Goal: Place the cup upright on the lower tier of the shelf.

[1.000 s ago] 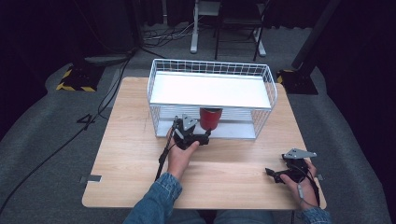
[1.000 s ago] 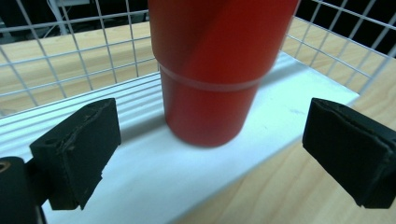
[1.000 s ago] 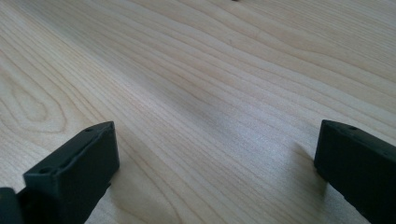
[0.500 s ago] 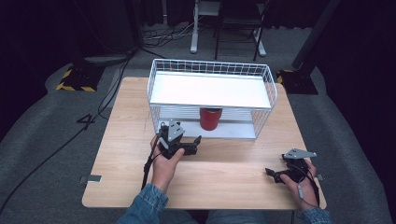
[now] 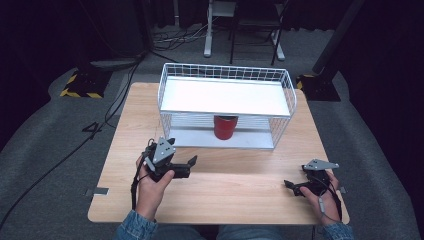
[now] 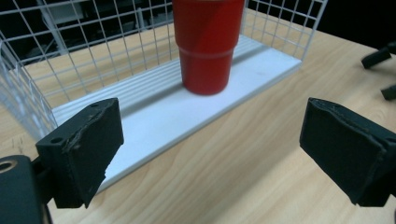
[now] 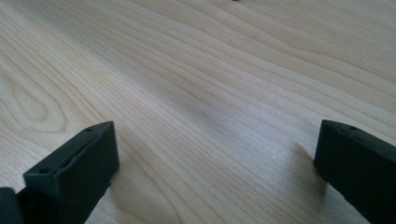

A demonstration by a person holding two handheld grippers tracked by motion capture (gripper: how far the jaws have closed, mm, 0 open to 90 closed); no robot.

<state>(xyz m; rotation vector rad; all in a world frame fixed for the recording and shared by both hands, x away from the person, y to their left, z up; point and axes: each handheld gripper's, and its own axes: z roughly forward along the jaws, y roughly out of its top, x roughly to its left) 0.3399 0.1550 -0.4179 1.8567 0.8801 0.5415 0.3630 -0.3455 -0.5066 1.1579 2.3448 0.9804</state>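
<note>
A red cup [image 5: 225,127] stands upright on the white lower shelf [image 6: 154,116] of a white wire rack [image 5: 225,71], under its white top shelf. In the left gripper view the cup [image 6: 208,46] is ahead of the jaws and apart from them. My left gripper [image 5: 191,167] hovers in front of the rack's left end, pointing right. It [image 6: 210,154] is open with nothing between the pads, and its jaws have just been closing a little. My right gripper [image 5: 292,186] rests low at the table's front right, open [image 7: 215,168] over bare wood.
The wooden table [image 5: 240,200] has free room in front of the rack and on either side. The right gripper's jaws [image 6: 380,58] show far off in the left gripper view. A cable [image 5: 75,145] trails over the grey floor at the left; stand legs sit behind the table.
My left gripper has drawn back from the red cup toward the front left of the table and risen a little. The cup stays on the lower shelf. The right hand has kept still.
</note>
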